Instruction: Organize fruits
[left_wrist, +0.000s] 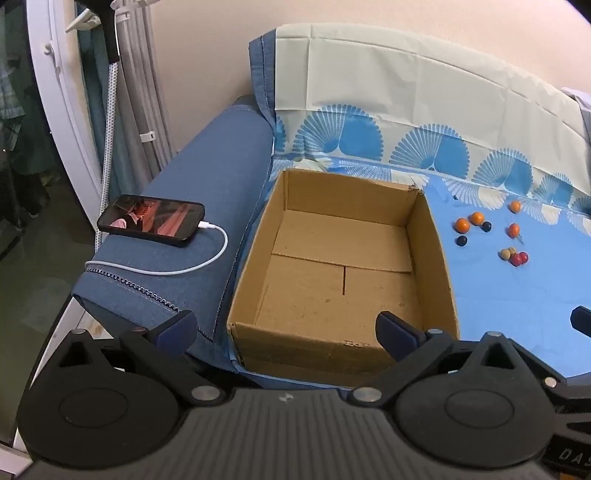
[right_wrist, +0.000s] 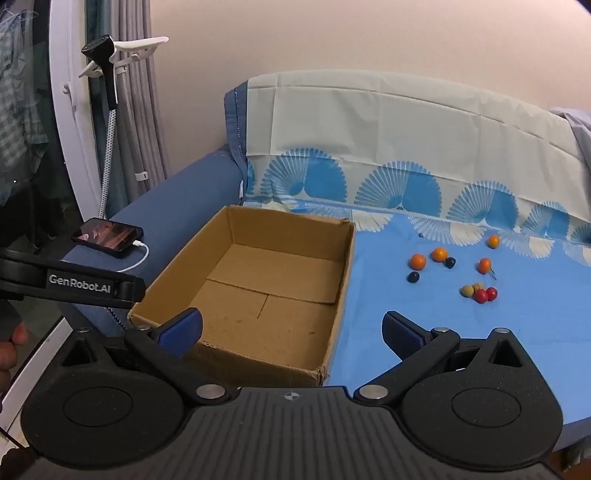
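Both claws, left claw (left_wrist: 284, 326) and right claw (right_wrist: 291, 330), are being held wide open and empty, while the small fruits (right_wrist: 454, 269) are lying scattered on the blue sheet (right_wrist: 443, 332) beside the empty cardboard box (right_wrist: 258, 291), probably best approached singly.

The room was evenly and softly lit, with no hard glare. The cardboard box (left_wrist: 343, 258) held a gentle shade along its inner walls. The phone (left_wrist: 151, 219) screen glowed on the sofa arm. Both fisheye views bent straight lines at their edges and darkened in the top corners. The doorway at the left stayed dim; everything else looked sharp.
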